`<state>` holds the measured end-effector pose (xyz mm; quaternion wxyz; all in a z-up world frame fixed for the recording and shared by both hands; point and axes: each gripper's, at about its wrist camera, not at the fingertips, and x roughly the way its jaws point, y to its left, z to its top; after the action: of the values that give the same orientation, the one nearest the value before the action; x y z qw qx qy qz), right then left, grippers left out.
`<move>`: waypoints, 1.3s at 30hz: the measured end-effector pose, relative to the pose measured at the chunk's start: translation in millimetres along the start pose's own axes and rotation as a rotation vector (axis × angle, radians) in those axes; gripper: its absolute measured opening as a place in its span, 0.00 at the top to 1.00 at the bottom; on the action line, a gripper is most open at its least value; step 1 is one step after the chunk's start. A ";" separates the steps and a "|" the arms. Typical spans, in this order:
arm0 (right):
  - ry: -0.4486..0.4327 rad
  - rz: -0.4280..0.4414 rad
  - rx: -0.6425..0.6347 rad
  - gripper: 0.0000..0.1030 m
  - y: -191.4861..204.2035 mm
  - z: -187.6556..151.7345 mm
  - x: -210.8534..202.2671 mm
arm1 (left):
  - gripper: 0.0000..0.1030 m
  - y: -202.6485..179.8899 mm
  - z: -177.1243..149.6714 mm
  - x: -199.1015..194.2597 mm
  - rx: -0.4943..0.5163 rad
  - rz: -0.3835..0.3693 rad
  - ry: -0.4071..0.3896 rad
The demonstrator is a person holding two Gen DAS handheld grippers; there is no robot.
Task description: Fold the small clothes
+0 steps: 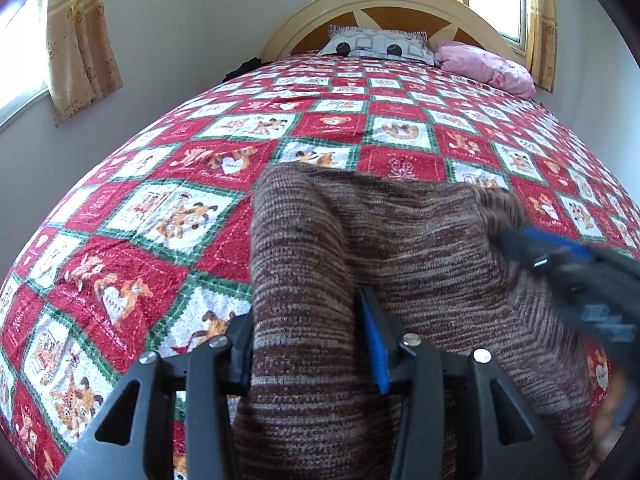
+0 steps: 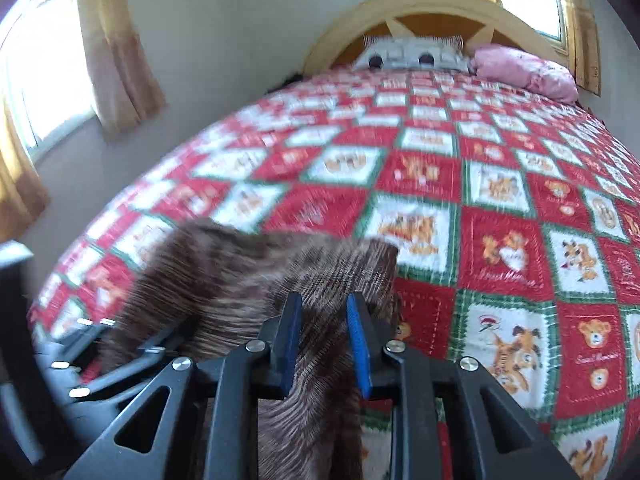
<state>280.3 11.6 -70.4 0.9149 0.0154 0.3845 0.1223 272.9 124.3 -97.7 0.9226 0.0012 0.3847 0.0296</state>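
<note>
Left claw (image 1: 308,340) stands partly apart; right claw (image 2: 324,344) narrower, both seemingly clamped, angled downward.

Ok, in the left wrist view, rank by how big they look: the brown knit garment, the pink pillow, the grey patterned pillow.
1. brown knit garment, by far the largest, though it is nearest the camera.
2-3. pink pillow and grey patterned pillow look alike; both are far off, so no ranking.
</note>
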 end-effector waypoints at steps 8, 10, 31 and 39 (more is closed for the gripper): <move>0.028 -0.051 -0.063 0.76 4.0 17.5 35.7 | 0.54 -1.2 -0.1 0.9 -0.001 0.004 0.001; 0.039 -0.028 -0.042 0.76 -1.3 22.1 39.9 | 0.51 0.9 0.6 3.0 -0.019 -0.004 0.006; 0.044 0.100 -0.085 0.76 35.0 -90.9 -89.2 | 0.30 21.1 -60.0 -62.8 0.014 0.016 0.039; 0.094 0.039 -0.105 0.74 43.1 -116.3 -83.8 | 0.29 19.2 -80.0 -73.3 -0.016 0.021 0.053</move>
<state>132.4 26.0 -88.3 0.8928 -0.0308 0.4197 0.1608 163.6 137.8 -101.5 0.9116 -0.0027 0.4089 0.0422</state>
